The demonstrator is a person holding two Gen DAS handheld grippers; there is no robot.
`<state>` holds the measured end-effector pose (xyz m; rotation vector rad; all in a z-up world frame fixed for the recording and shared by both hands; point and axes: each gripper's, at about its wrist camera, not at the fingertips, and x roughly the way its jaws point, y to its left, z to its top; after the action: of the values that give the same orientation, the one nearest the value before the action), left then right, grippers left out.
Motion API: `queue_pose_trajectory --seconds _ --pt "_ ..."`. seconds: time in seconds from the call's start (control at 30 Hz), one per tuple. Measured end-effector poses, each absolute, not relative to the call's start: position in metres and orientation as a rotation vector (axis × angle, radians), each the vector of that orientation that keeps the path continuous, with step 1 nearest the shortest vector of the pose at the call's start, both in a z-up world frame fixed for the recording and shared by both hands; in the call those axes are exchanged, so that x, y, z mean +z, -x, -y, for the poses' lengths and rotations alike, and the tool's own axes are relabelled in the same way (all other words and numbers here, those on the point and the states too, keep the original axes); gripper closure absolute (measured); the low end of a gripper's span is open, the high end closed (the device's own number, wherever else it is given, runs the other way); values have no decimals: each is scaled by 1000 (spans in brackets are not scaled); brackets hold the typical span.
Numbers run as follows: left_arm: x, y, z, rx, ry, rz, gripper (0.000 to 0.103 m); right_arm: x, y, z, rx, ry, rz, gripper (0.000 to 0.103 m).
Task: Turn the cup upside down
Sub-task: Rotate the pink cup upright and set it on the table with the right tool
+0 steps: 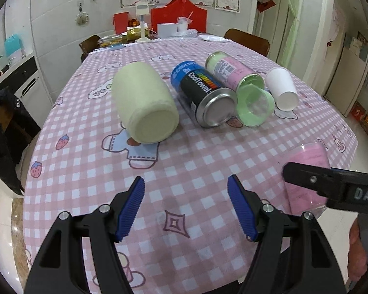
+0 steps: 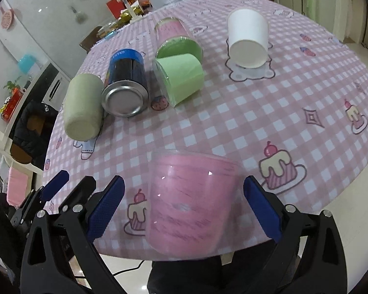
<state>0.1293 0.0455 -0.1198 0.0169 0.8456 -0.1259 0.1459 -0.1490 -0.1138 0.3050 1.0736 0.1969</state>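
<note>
With the right gripper [image 2: 184, 203] fingers wide around the pink cup [image 2: 191, 201] at the table [image 2: 257, 112] edge, close squarely mid-wall before turning; left gripper [image 1: 186, 205] fingers wide, idle

Between the right gripper's [image 2: 184, 210] blue-padded black fingers sits a translucent pink cup [image 2: 191, 208]. Beyond it, a pink-and-white checked tablecloth [image 2: 269, 112] printed with cakes and strawberries. Further out: pale green cup [image 2: 184, 80], white paper cup [image 2: 247, 39], blue-and-black can [image 2: 125, 83], cream roll [image 2: 83, 107] far left.
</note>
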Motion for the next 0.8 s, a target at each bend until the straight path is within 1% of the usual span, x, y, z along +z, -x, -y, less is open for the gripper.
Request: queue_pose_trajectory --seconds 0.1,0.17,0.2,0.3,0.67,0.8 --pt "-122 -133 -43 -143 -22 -849 34 -119 -153 148 166 -297 -1103 24" --pt "-123 -135 -42 -151 -26 -852 34 -121 -156 149 150 -287 -1111 36" --pt "-124 -137 -41 -153 -27 -854 34 -120 -156 150 142 -282 -1107 38" --pt "-124 -139 -40 -159 -21 -856 34 -114 -155 153 155 -306 -1075 38" --pt "-111 -149 -46 -142 8 -808 34 -83 -155 145 140 -193 -848 38" --pt "-110 -153 -46 -131 5 -806 34 -86 -165 139 133 -163 -849 38"
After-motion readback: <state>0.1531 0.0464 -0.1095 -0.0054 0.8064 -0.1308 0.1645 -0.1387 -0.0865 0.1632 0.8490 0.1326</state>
